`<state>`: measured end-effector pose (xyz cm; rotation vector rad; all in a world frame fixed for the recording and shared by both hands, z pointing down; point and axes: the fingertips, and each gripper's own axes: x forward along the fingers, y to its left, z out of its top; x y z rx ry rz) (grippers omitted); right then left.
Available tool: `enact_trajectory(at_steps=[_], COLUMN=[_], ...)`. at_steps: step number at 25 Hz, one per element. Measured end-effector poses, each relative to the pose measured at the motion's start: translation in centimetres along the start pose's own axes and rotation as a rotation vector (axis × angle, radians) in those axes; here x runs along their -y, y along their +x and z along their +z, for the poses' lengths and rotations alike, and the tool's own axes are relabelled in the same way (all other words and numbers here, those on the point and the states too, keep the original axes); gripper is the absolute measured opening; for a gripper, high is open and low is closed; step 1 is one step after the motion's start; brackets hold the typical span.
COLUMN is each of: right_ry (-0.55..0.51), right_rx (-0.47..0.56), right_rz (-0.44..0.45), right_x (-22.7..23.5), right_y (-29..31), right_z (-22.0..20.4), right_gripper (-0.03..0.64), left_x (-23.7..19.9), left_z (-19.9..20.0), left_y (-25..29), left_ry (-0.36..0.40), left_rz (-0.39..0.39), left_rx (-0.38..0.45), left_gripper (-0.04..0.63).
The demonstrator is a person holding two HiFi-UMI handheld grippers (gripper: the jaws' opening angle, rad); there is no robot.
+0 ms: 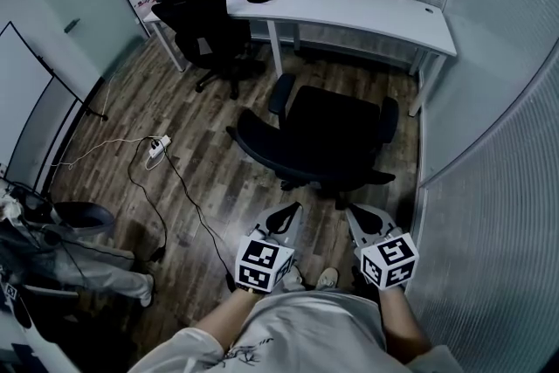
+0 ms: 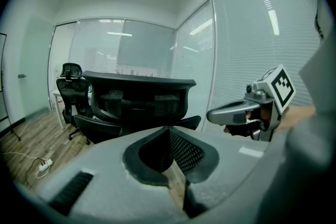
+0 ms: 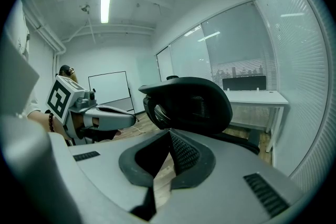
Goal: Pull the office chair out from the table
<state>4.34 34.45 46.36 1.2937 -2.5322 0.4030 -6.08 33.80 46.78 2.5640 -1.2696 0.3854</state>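
The black office chair (image 1: 327, 135) stands on the wood floor, well away from the white table (image 1: 367, 9) at the back. Its mesh backrest faces me in the left gripper view (image 2: 139, 99) and the right gripper view (image 3: 189, 105). My left gripper (image 1: 286, 214) and right gripper (image 1: 358, 217) hover side by side just short of the chair, not touching it. Both are shut with nothing between their jaws (image 2: 169, 131) (image 3: 169, 136). Each gripper shows in the other's view: the right gripper (image 2: 212, 114) and the left gripper (image 3: 131, 119).
A second black chair (image 1: 210, 31) sits at the table's left end. A power strip with cables (image 1: 158, 146) lies on the floor to the left. A frosted glass wall (image 1: 489, 144) runs close on the right. A whiteboard (image 1: 22, 92) stands far left. My shoes (image 1: 327, 277) are below the grippers.
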Motion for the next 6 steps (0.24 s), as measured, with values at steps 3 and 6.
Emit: enact_trajectory(at_steps=[3,6], right_ry=[0.002,0.005], right_rx=[0.000,0.003], right_rz=[-0.001,0.000], right_x=[0.10,0.33], right_y=[-0.15,-0.41], right_z=[-0.29,-0.38], right_gripper=[0.006,0.006], left_x=[0.26,0.60], left_z=[-0.17,-0.18], left_y=[0.11,0.26], left_ry=[0.002,0.003], left_rz=[-0.002,-0.002], left_rx=[-0.001,-0.003], left_gripper=[0.011,0.011])
